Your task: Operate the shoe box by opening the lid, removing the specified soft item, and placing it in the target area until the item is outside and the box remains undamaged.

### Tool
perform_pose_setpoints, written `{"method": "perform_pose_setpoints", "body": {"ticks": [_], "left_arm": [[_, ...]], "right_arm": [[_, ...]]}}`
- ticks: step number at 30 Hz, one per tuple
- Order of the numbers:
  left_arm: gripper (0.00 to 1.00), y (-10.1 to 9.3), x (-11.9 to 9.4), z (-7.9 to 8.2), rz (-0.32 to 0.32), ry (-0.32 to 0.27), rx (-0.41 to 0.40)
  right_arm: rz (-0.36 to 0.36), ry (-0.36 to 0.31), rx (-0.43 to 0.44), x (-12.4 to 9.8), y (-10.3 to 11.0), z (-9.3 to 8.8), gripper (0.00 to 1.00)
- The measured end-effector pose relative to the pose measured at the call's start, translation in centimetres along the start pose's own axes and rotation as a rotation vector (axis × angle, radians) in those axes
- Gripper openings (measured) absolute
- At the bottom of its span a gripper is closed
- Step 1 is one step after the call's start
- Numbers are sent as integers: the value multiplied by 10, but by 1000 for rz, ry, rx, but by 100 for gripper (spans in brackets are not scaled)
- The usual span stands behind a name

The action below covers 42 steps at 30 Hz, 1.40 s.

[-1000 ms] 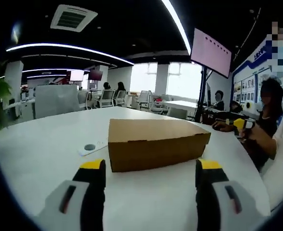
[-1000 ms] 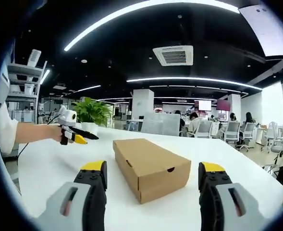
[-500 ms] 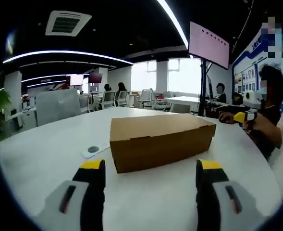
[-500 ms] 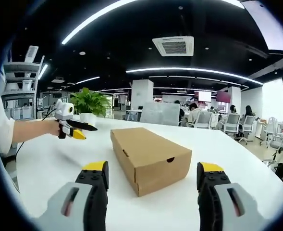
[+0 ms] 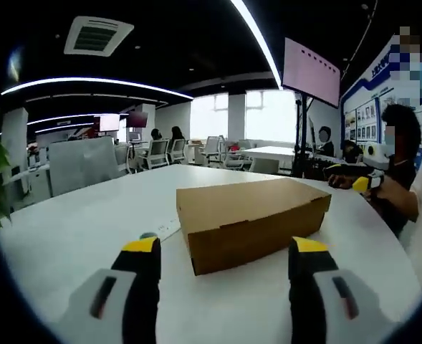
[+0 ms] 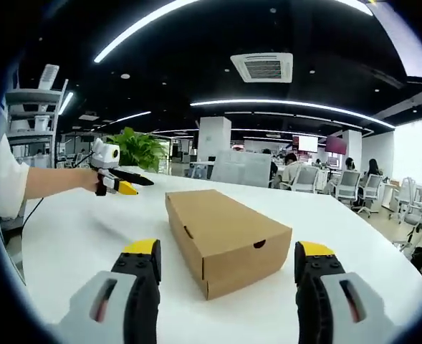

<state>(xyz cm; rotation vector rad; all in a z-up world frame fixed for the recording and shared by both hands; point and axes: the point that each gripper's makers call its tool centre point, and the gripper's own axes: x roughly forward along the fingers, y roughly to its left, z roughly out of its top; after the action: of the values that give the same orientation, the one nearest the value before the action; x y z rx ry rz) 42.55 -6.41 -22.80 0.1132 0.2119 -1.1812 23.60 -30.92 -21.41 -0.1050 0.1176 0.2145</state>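
Shoe box (image 5: 252, 221) sits closed on the white table (image 5: 67, 236), lid down flat, brown cardboard. In the right gripper view the shoe box (image 6: 225, 237) lies corner-on, with a small finger notch (image 6: 259, 244) in the near end face.

Left gripper (image 5: 223, 252): jaws spread wide, holding nothing, near corner of the box between the tips and just beyond them. In the right gripper view it shows at the far left (image 6: 125, 185), off the box, above bare tabletop.

Right gripper (image 6: 228, 256): jaws also apart, empty, near end of the box between them, not touching. In the left gripper view it hangs past the right end of the box (image 5: 354, 179), apart from it.

Bare table on all sides of the box. A small white flat device (image 5: 162, 231) lies just left of the box in the left gripper view, near its edge; cannot tell if touching. Potted plant (image 6: 137, 150) beyond the far left table edge.
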Motion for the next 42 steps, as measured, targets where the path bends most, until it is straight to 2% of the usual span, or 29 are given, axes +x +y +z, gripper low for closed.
{"method": "perform_pose_setpoints", "body": {"ticks": [5,9,12,14,16,18,20,23,26,28,31,34,37,40,42], "left_arm": [[75,10,4,0,15,-30,-40],[75,2,13,-11,-8,-7,-64],[76,-6,20,-22,-23,34,-44],[76,-5,24,-24,-29,37,-35],[74,0,25,-20,-22,15,-6],[70,7,26,-18,-19,27,-7],[70,16,28,-14,-5,27,3],[67,26,28,3,-2,-53,22],[62,33,22,7,15,-71,-23],[63,30,20,3,4,-59,-102],[69,23,21,-5,-13,-19,-109],[69,17,24,-12,-19,21,-76],[68,17,29,-12,-17,21,-61],[67,16,31,-13,-3,22,-108],[69,8,33,-14,-8,23,-117]], "right_arm": [[-5,-6,4,6,0,1,78],[-4,-3,10,11,1,-1,78],[0,3,7,13,2,-3,78],[5,3,9,14,2,-3,78],[5,3,9,15,1,-2,78],[3,3,6,16,0,-2,78],[3,2,7,17,-1,-2,78],[0,3,12,18,-2,-3,78],[-1,8,15,19,-2,-5,78],[2,9,18,20,-1,-5,79],[9,8,19,20,1,-6,79],[16,9,19,19,3,-6,79],[23,9,24,17,6,-7,79],[34,-5,24,12,10,-6,79],[40,-8,33,9,11,-8,79]]}}
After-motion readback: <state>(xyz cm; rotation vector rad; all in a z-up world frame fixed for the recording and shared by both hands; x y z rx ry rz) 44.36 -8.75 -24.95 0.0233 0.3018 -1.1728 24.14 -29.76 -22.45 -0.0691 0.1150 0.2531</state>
